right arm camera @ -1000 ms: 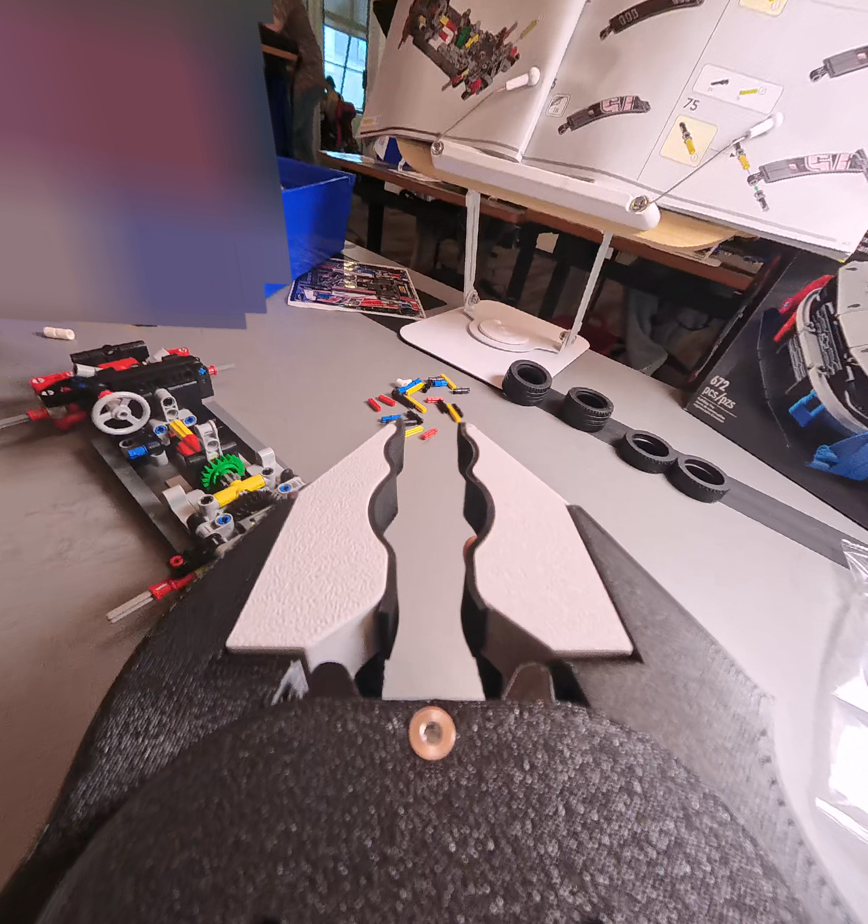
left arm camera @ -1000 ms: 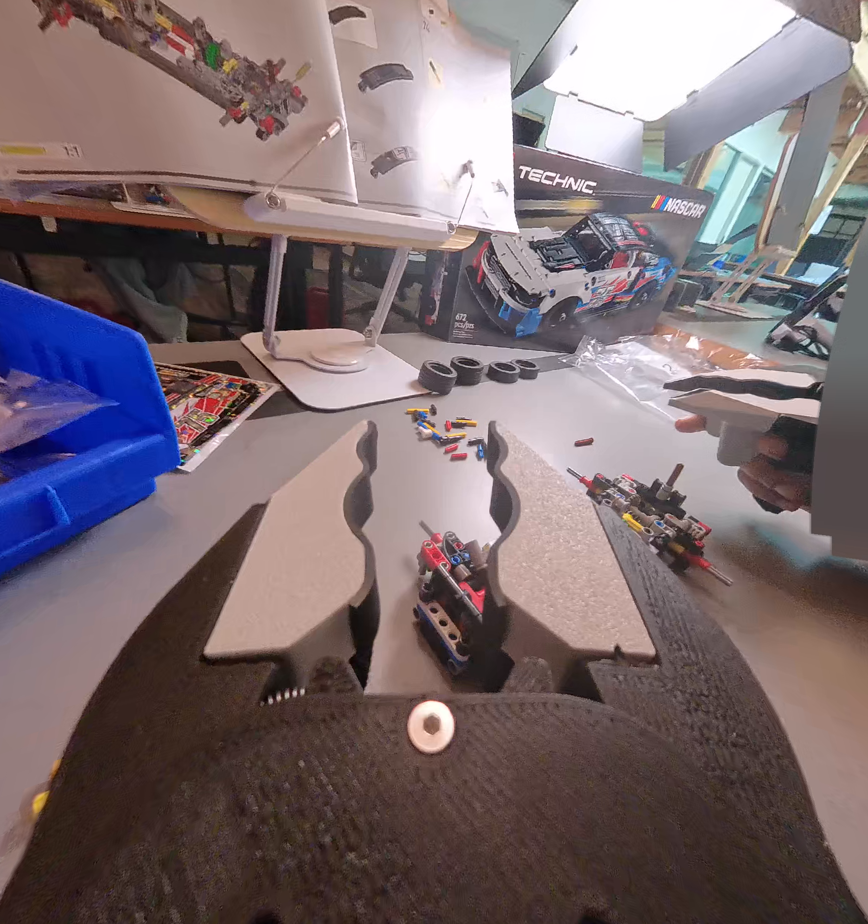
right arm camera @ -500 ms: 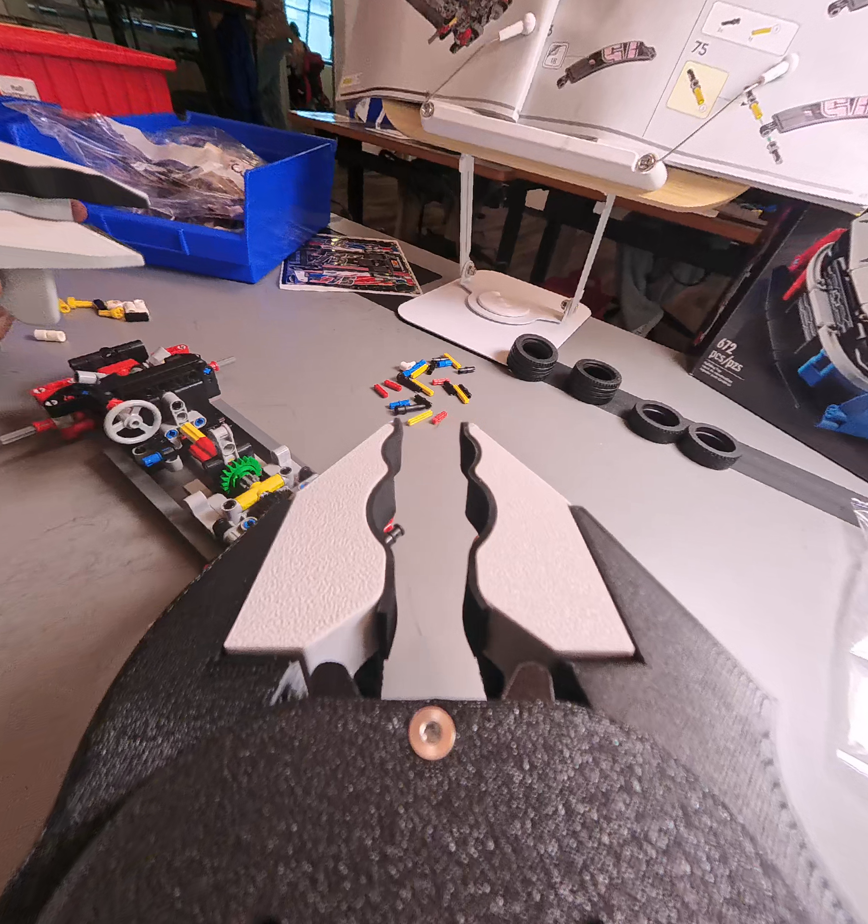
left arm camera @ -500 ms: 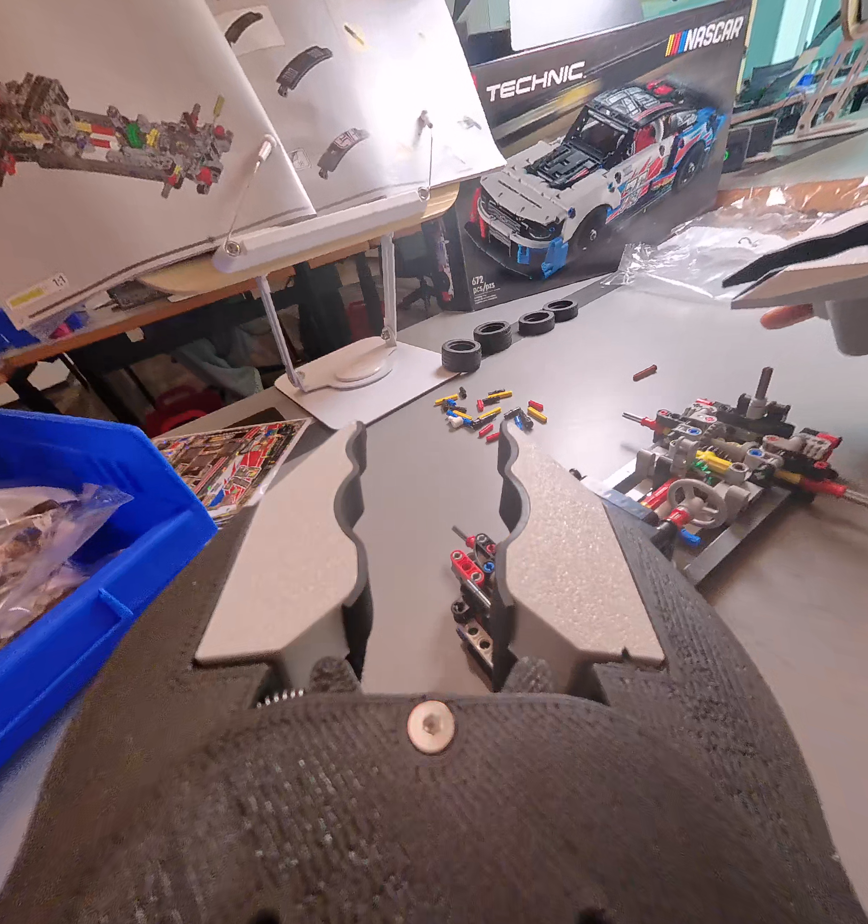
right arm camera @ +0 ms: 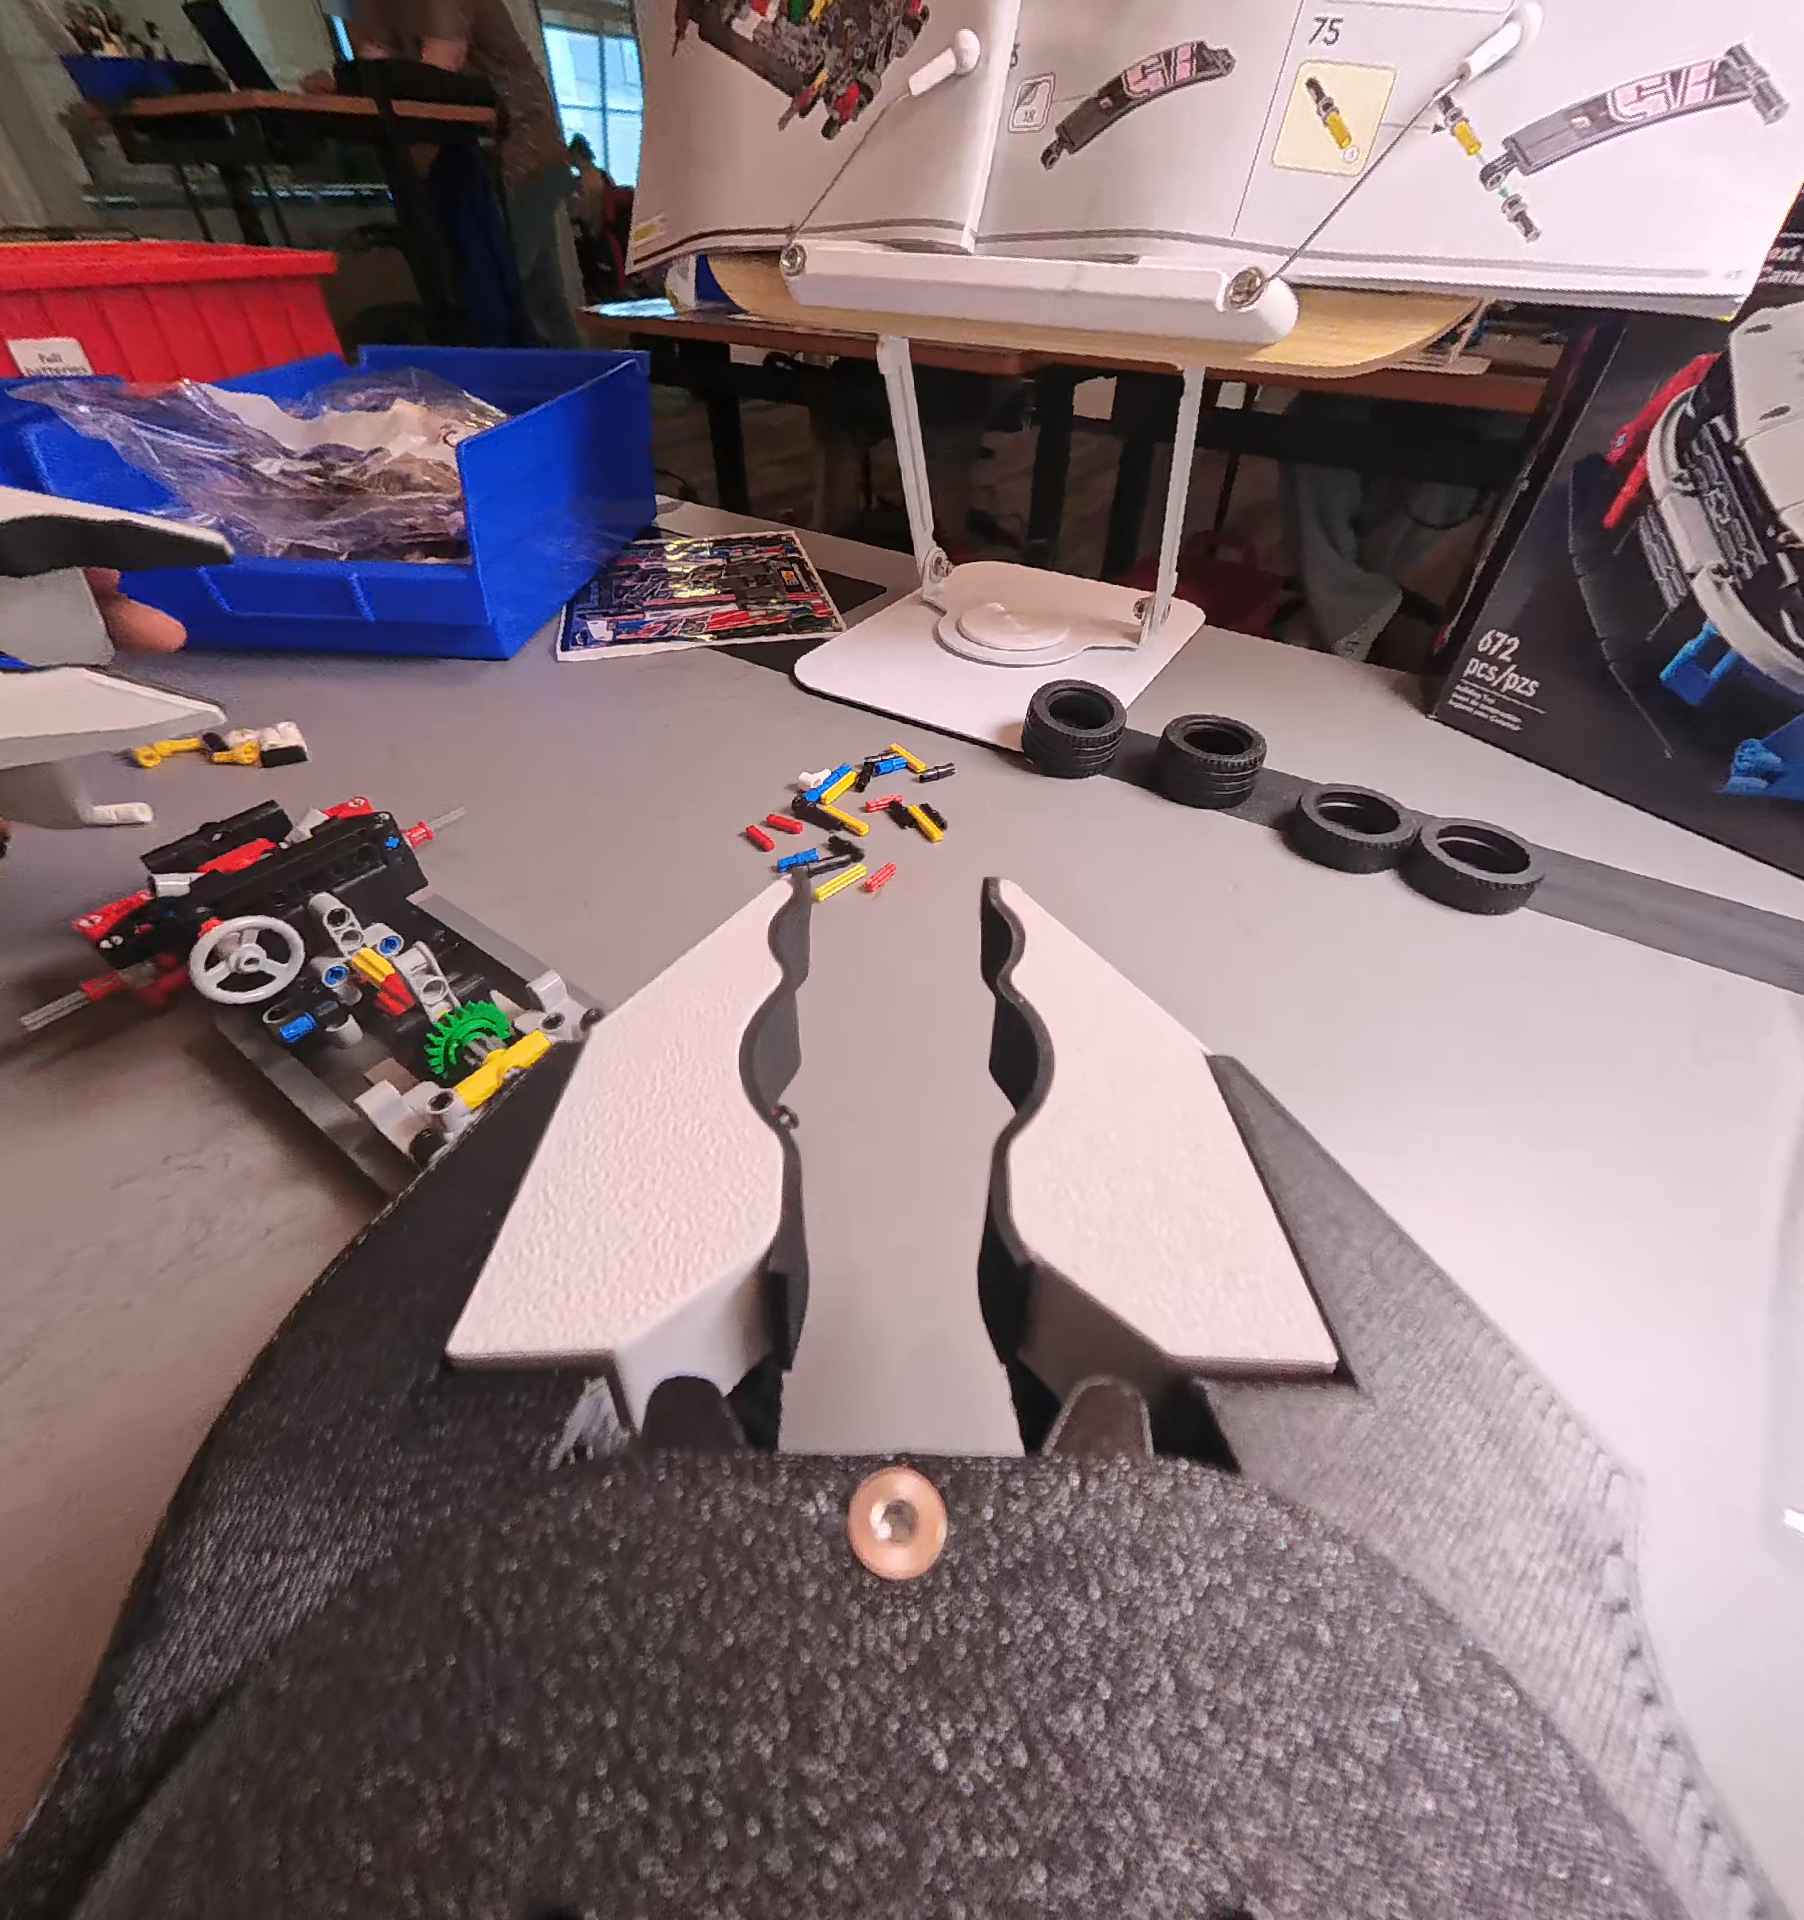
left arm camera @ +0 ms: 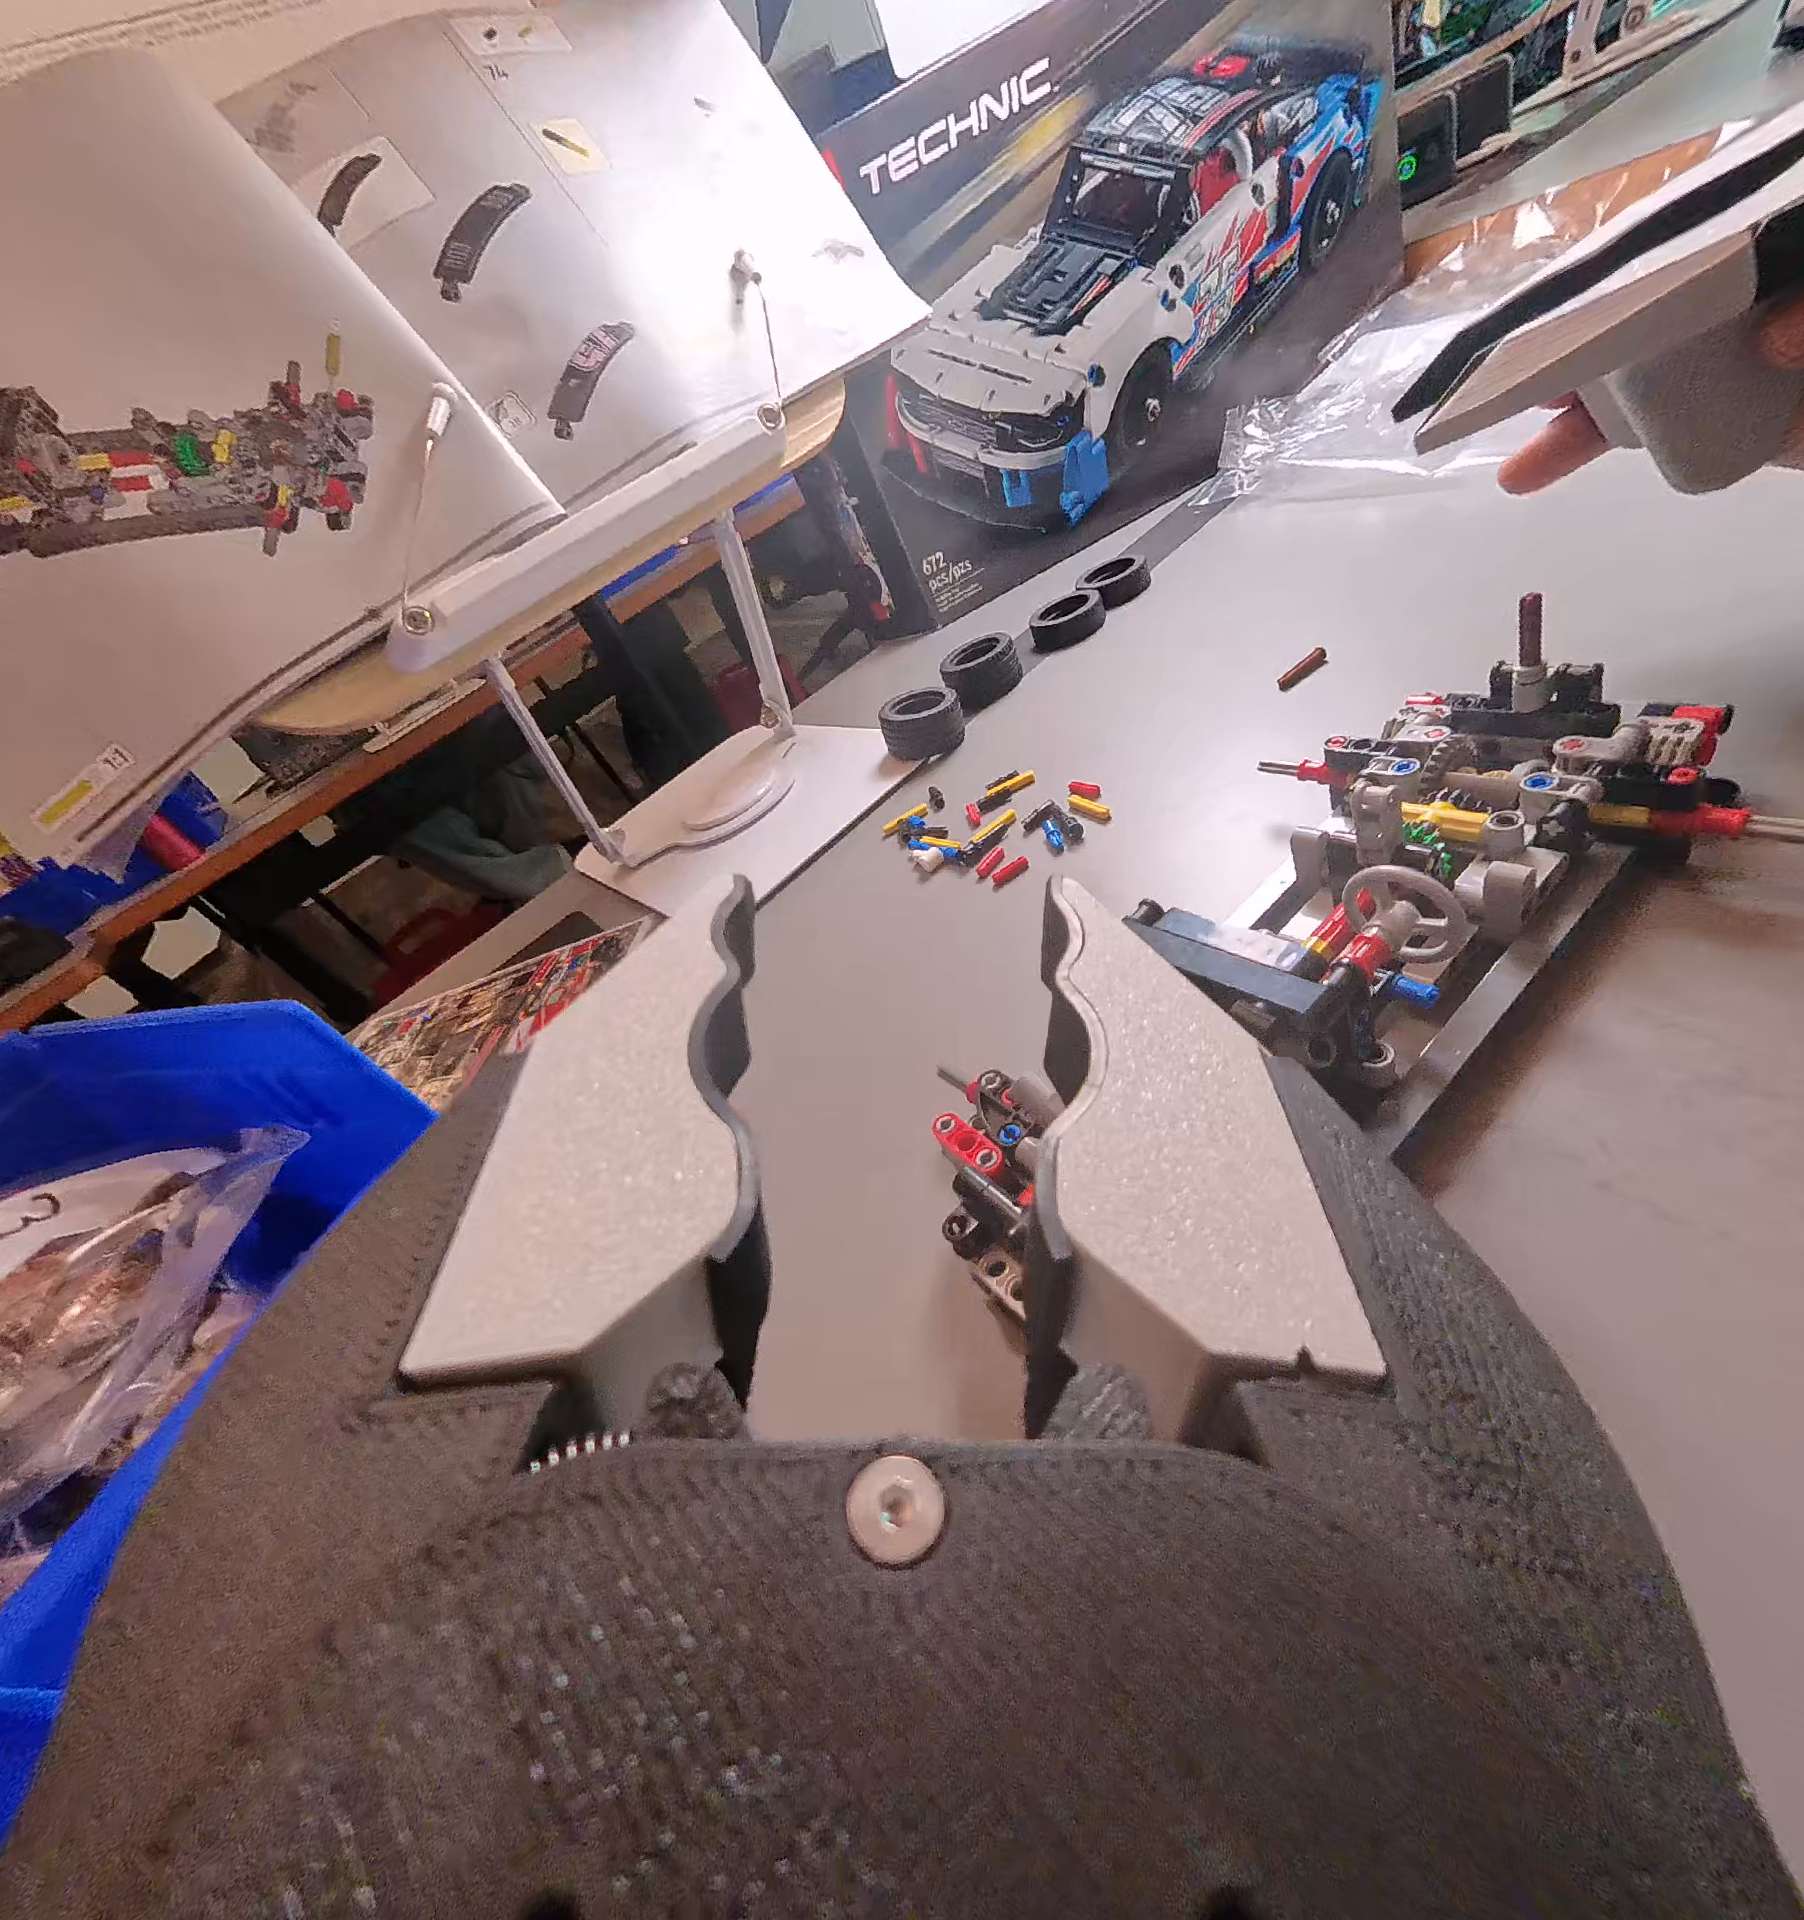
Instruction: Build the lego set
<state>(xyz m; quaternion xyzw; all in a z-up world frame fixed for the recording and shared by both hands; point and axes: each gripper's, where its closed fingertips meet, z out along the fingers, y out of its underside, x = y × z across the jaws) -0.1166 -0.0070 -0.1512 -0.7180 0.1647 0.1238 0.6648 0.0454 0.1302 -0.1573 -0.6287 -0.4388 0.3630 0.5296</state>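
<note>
In the left wrist view, a grey tabletop [left arm camera: 1500, 1195] is seen in a cluttered workshop, with a wooden bench behind it. The left gripper [left arm camera: 893, 914] is held released, its jaws wide apart; a small red-and-black sub-assembly [left arm camera: 981, 1164] is seen against the inner face of the right jaw, though whether it is touched cannot be told. The Lego chassis [left arm camera: 1449, 862] is laid flat to the right of the gripper, its long axis running from the near jaw tip away toward the right gripper [left arm camera: 1604, 301], which is held above the table. Loose pins [left arm camera: 991, 821] are scattered between the chassis and the white book stand [left arm camera: 711, 800].

In the right wrist view, the right gripper [right arm camera: 893, 894] is likewise kept released, with nothing between its jaws. The chassis [right arm camera: 306, 966] is placed left of it, its steering wheel facing up. Four tyres [right arm camera: 1272, 790] are lined up right of the pins [right arm camera: 856, 821], before the set box [right arm camera: 1656, 520]. A blue bin [right arm camera: 524, 520] of bags is set beyond the chassis.
</note>
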